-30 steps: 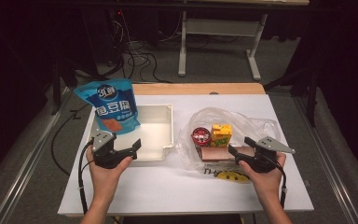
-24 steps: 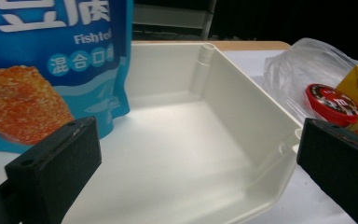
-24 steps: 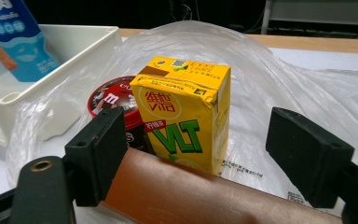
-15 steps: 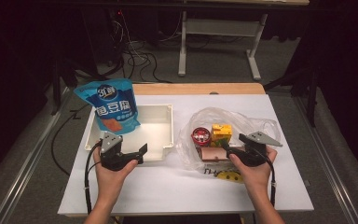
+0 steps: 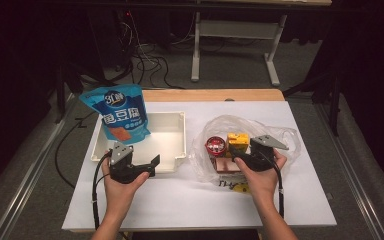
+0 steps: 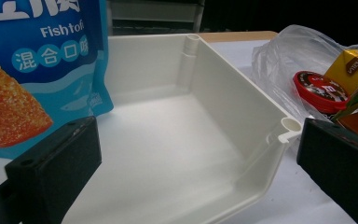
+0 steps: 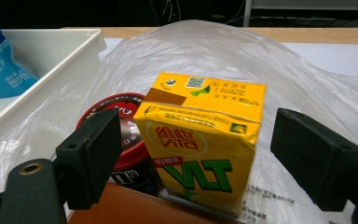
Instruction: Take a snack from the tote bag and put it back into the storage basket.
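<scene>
A yellow VLT drink carton point(image 7: 200, 149) stands upright on a crumpled clear plastic bag point(image 7: 214, 51), between the spread jaws of my right gripper point(image 7: 200, 158), which is open and not touching it. In the high view this gripper point(image 5: 236, 154) sits just in front of the carton point(image 5: 238, 140). A red round tin point(image 7: 121, 116) is at the carton's left, and a brown box point(image 7: 121, 205) lies in front. My left gripper point(image 6: 196, 172) is open around the near right corner of an empty white tray point(image 6: 233, 107). A blue snack bag point(image 6: 32, 70) leans in the tray's far left.
The white tabletop point(image 5: 190, 200) has free room along the front edge. A wooden strip point(image 5: 210, 95) runs along its far edge. Beyond that stand a desk frame point(image 5: 230, 45) and floor cables point(image 5: 145, 60). The bag point(image 5: 280, 135) spreads toward the table's right side.
Both hands have moved inward. The left gripper shifted right along the tray's front wall. The right gripper moved left up to the yellow carton.
</scene>
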A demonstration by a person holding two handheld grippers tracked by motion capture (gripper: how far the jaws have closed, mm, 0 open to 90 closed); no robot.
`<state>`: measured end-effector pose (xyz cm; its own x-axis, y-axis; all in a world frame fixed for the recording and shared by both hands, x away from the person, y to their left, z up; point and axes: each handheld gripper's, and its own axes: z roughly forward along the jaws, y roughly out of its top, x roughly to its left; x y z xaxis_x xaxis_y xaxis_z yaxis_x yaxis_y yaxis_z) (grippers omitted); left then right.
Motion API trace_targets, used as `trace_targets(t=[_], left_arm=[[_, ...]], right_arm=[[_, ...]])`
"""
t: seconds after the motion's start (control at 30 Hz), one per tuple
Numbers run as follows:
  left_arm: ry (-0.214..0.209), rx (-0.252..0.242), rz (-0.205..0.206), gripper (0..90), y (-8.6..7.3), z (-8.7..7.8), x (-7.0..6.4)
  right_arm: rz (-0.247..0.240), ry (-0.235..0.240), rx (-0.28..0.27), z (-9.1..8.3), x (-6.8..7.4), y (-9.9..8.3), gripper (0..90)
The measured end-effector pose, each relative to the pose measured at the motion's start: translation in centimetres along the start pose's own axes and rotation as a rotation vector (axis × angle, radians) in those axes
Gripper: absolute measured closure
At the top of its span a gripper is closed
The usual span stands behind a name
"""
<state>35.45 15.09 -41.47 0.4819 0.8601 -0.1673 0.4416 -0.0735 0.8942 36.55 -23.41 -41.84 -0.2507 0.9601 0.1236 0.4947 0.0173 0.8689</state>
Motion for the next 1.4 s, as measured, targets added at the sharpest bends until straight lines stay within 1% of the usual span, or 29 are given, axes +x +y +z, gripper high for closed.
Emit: trace_targets(t=[0.07,0.13,0.23,0.3,0.37,0.43,0.5,0.57,0.6,0.7,0.73,0.8,0.87,0.93,0.97,1.0,1.03,1.13,1.2,1.27,1.33,1.4], left_arm=[[0.001,0.000,0.000,0.2,0.0,0.0,0.0],[0.003,-0.004,0.000,0.2,0.0,-0.1,0.0],[0.005,-0.003,-0.002,0.2,0.0,-0.1,0.1],[0.005,0.000,0.000,0.2,0.0,0.0,0.1],[0.004,0.002,0.001,0.2,0.0,0.0,0.0],[0.003,0.004,0.001,0.2,0.0,0.0,-0.1],[0.002,0.005,0.003,0.2,0.0,0.1,-0.1],[0.002,0.006,0.003,0.2,-0.1,0.1,-0.1],[0.001,0.006,0.003,0.2,-0.1,0.1,-0.1],[-0.003,0.004,0.004,0.2,-0.1,0.1,-0.1],[-0.012,-0.002,0.005,0.2,-0.1,0.1,-0.2],[-0.016,-0.012,0.018,0.2,0.0,0.0,-0.3],[-0.025,-0.017,0.021,0.2,0.0,0.0,-0.4],[-0.026,-0.016,0.023,0.2,0.0,0.0,-0.5],[-0.029,-0.015,0.024,0.2,0.0,0.0,-0.5],[-0.029,-0.014,0.025,0.2,0.0,0.0,-0.6],[-0.030,-0.014,0.026,0.2,0.0,0.0,-0.6],[-0.029,-0.012,0.022,0.2,0.0,0.0,-0.5],[-0.031,-0.008,0.022,0.2,0.0,0.0,-0.5],[-0.032,-0.005,0.023,0.2,0.0,0.0,-0.5],[-0.033,-0.005,0.024,0.2,0.0,0.0,-0.6],[-0.034,-0.003,0.025,0.2,-0.1,0.1,-0.6]], right_arm=[[0.001,-0.013,0.001,0.3,0.3,0.1,16.4],[0.008,-0.042,0.003,0.6,0.6,0.1,16.3],[0.018,-0.061,0.006,1.0,0.8,0.2,16.3],[0.015,-0.067,0.007,1.3,0.9,0.2,16.4],[0.009,-0.081,0.005,1.6,1.2,0.2,16.8],[0.019,-0.103,0.004,1.8,1.4,0.2,17.2],[0.023,-0.117,0.000,2.0,1.5,0.2,18.2],[0.024,-0.146,0.007,2.3,1.6,0.1,19.3],[0.025,-0.146,0.011,2.5,1.6,0.0,19.4],[0.031,-0.167,0.022,2.9,1.5,-0.1,22.0],[0.043,-0.162,0.015,2.9,1.5,-0.2,22.1],[0.044,-0.162,-0.003,2.9,1.4,-0.4,22.5],[0.037,-0.169,-0.014,2.9,1.4,-0.5,24.4],[0.023,-0.191,-0.033,2.7,1.5,-0.5,28.3],[0.027,-0.197,-0.032,2.6,1.5,-0.5,28.3],[0.039,-0.191,-0.040,2.6,1.4,-0.6,28.3],[0.029,-0.187,-0.045,2.6,1.3,-0.7,28.3],[-0.002,-0.191,-0.036,2.7,1.5,-0.6,28.0],[-0.008,-0.197,-0.024,2.8,1.5,-0.6,26.6],[0.000,-0.204,-0.017,2.9,1.4,-0.5,24.8],[0.009,-0.193,0.008,3.2,1.3,-0.6,25.1],[0.010,-0.182,0.011,3.4,1.2,-0.7,25.1]])
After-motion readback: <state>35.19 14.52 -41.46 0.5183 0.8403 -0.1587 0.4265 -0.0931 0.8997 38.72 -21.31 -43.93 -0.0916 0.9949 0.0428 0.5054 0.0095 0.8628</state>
